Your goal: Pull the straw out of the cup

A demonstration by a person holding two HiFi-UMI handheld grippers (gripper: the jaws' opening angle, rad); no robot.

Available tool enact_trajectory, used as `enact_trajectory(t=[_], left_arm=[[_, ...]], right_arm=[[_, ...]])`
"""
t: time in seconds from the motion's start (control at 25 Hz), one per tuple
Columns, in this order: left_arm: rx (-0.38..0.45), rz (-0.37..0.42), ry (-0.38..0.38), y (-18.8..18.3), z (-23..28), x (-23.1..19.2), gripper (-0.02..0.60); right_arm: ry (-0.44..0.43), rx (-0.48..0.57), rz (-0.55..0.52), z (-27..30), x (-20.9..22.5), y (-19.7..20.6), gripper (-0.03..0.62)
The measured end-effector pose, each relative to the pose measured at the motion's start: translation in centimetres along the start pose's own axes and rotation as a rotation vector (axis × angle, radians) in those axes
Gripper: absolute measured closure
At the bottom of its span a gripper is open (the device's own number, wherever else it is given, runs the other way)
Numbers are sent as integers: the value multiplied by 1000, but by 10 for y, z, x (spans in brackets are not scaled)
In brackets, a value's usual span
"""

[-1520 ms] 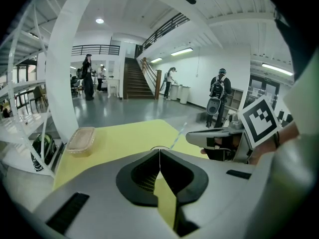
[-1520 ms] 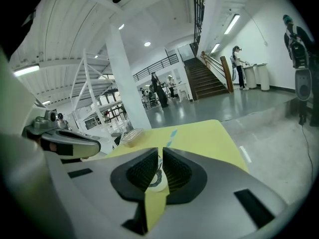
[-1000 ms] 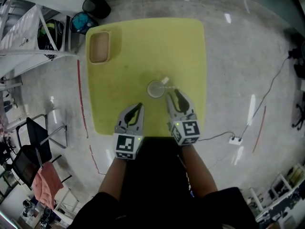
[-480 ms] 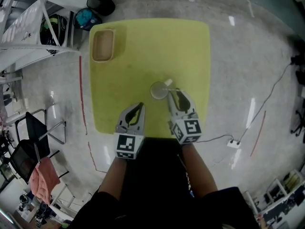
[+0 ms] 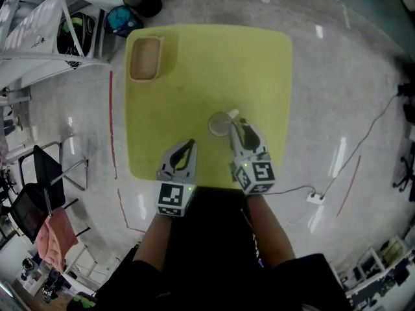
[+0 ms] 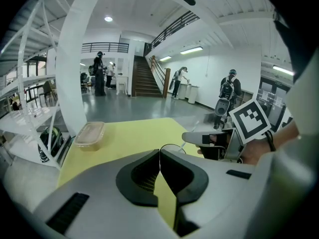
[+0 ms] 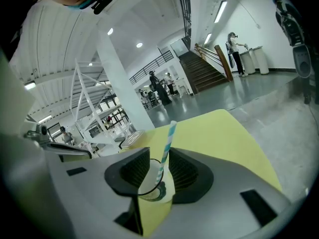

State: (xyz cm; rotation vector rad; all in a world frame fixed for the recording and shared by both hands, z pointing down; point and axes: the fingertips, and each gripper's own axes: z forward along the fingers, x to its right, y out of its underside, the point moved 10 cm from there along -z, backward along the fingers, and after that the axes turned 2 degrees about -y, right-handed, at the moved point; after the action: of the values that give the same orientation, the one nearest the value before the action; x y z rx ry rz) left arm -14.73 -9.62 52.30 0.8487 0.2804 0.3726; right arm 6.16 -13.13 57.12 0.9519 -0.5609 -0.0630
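The cup [image 7: 154, 190] stands right of the tabletop's [image 5: 194, 63] middle, with the striped straw [image 7: 167, 146] in it. The right claw [image 7: 159, 156] is parted around both. The left claw [image 6: 159, 156] is closed and empty.

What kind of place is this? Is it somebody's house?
Not a house. Probably a big hall used as a lab or workshop: a shiny grey floor, a wide staircase up to a balcony, and white metal racks.
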Motion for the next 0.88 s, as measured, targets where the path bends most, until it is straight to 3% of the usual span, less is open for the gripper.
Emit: enact_trajectory(t=[0.88], left_arm=[[13,-21,-19,1,-7,-11,537]], right_arm=[[0,-15,-37,10,-10,-6,494]])
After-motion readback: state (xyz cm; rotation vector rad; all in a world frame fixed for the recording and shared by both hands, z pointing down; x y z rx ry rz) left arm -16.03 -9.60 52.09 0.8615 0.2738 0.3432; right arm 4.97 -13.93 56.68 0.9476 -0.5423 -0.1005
